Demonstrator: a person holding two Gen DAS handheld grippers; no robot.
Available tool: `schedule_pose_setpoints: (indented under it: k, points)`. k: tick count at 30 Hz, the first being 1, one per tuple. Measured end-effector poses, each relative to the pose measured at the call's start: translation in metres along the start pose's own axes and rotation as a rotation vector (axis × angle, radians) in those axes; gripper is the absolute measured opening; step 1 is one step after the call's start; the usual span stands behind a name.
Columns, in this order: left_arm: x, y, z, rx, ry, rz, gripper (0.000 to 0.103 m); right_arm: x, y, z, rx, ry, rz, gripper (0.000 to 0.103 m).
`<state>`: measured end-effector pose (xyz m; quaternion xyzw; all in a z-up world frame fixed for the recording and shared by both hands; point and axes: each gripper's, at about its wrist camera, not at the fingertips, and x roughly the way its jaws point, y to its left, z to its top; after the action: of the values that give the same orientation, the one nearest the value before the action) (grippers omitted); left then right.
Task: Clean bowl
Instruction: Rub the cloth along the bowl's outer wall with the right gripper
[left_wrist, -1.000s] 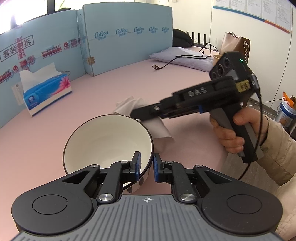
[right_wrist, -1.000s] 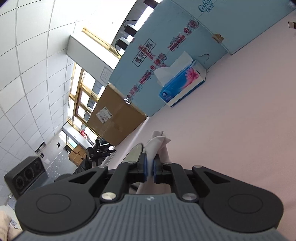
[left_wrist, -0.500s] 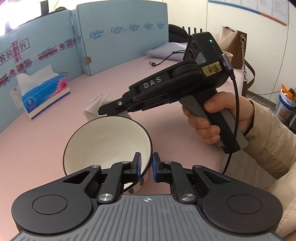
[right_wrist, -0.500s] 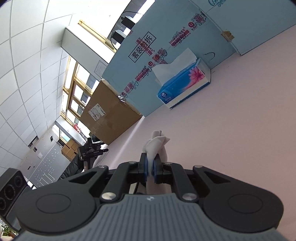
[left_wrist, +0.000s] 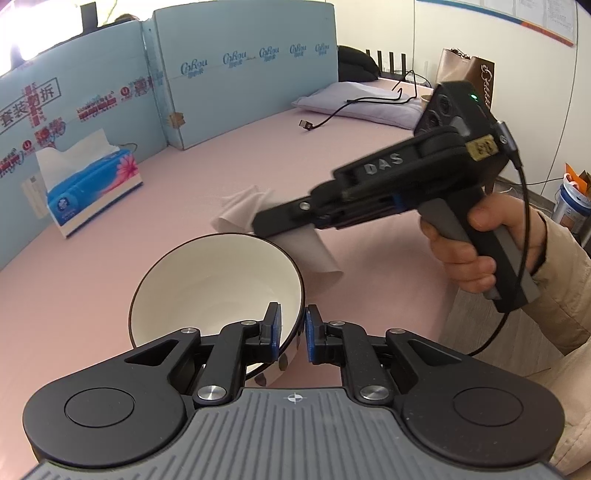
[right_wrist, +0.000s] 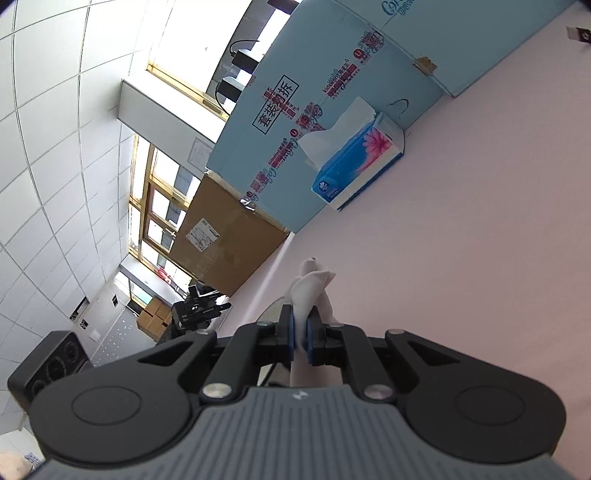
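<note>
A white bowl (left_wrist: 207, 284) with a dark rim is held tilted above the pink table, its inside facing the left wrist camera. My left gripper (left_wrist: 291, 332) is shut on the bowl's near rim, one finger inside and one outside. My right gripper (right_wrist: 301, 334) is shut on a white tissue (right_wrist: 310, 288). In the left wrist view the right gripper (left_wrist: 258, 227) reaches in from the right, just above the bowl's far rim, with the tissue (left_wrist: 243, 206) bunched past its tip and hanging below it. A hand (left_wrist: 476, 243) grips its handle.
A blue tissue box (left_wrist: 88, 188) stands at the back left before blue cardboard panels (left_wrist: 240, 66). A lilac cushion (left_wrist: 362, 101) with a black cable (left_wrist: 332, 114) lies at the far right. The tissue box (right_wrist: 358, 158) also shows in the right wrist view.
The right gripper with the tissue swept left over the bowl half a second ago, then drew back to the right and now sits at the bowl's far rim. The bowl stays gripped.
</note>
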<state>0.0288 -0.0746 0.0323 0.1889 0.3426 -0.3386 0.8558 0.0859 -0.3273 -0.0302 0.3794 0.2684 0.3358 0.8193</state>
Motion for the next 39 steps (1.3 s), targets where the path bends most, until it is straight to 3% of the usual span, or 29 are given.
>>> schedule_pose_setpoints:
  k: [9,15,19,27,30,35,39]
  points:
    - [-0.008,0.003,-0.005,0.016,0.022,0.033,0.019,-0.004,0.01,-0.017,-0.006,0.035,0.056,0.009]
    - [-0.011,0.005,-0.006,0.017,0.024,0.039,0.019,-0.012,0.013,-0.016,-0.045,0.012,0.016,0.009]
    - [-0.012,0.002,0.002,-0.018,-0.031,0.033,0.025,-0.015,0.012,-0.012,-0.059,-0.011,-0.009,0.009]
    - [0.018,0.004,0.019,-0.071,-0.024,0.093,0.025,-0.023,0.01,-0.01,-0.082,-0.037,-0.03,0.009]
    - [0.017,0.005,0.018,-0.066,-0.027,0.083,0.023,-0.026,0.01,-0.008,-0.098,-0.045,-0.047,0.009]
    - [0.007,0.008,0.01,-0.033,-0.013,-0.001,0.009,-0.021,0.01,-0.011,-0.087,-0.034,-0.027,0.01]
    - [-0.002,0.01,0.003,-0.012,0.0,-0.016,0.009,-0.015,0.01,-0.016,-0.062,-0.021,0.003,0.01]
